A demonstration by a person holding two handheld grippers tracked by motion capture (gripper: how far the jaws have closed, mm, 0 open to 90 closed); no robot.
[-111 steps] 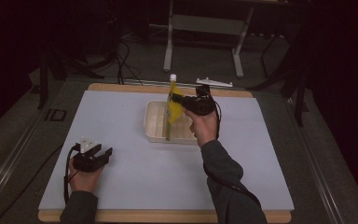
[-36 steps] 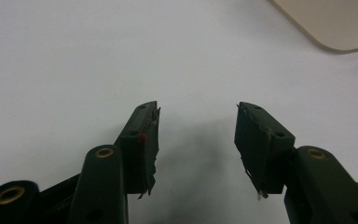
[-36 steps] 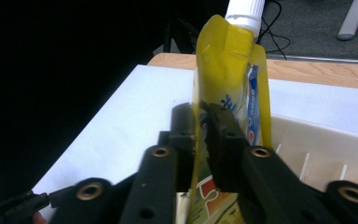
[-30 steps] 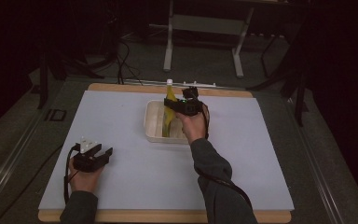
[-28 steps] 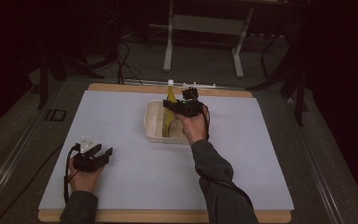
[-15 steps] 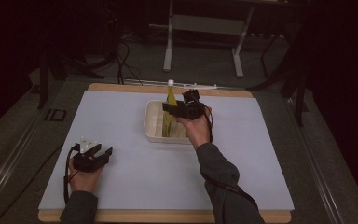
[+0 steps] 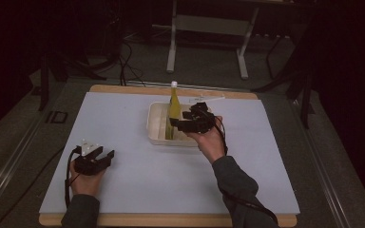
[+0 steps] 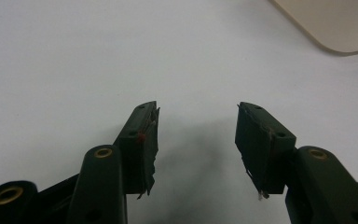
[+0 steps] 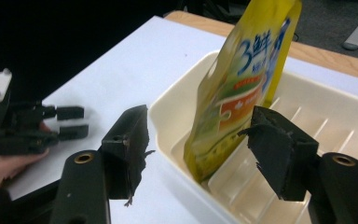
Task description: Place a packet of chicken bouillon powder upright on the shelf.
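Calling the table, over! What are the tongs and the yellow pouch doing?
Right tongs open, astride the yellow pouch, not clamped. Pouch upright in the cream tray. Left tongs open, low over bare table. Nothing in the way.

Two black handheld units are seen, each carried in one of the person's hands. The left tool point(image 7: 96, 159) is topped by a small pale plate marked with dots, and a black cable is looped from its rear. The right tool point(image 7: 186, 124) is built of the same black parts, with a dark cable trailed along the forearm. Dark grey long sleeves are worn on both arms. In the left gripper view, each jaw is shown as a flat black arm pinned with brass-coloured rivets, and the pads point(image 8: 147, 140) are wrapped in frayed black tape. Equally ragged black padding point(image 9: 279, 156) is shown in the right gripper view.
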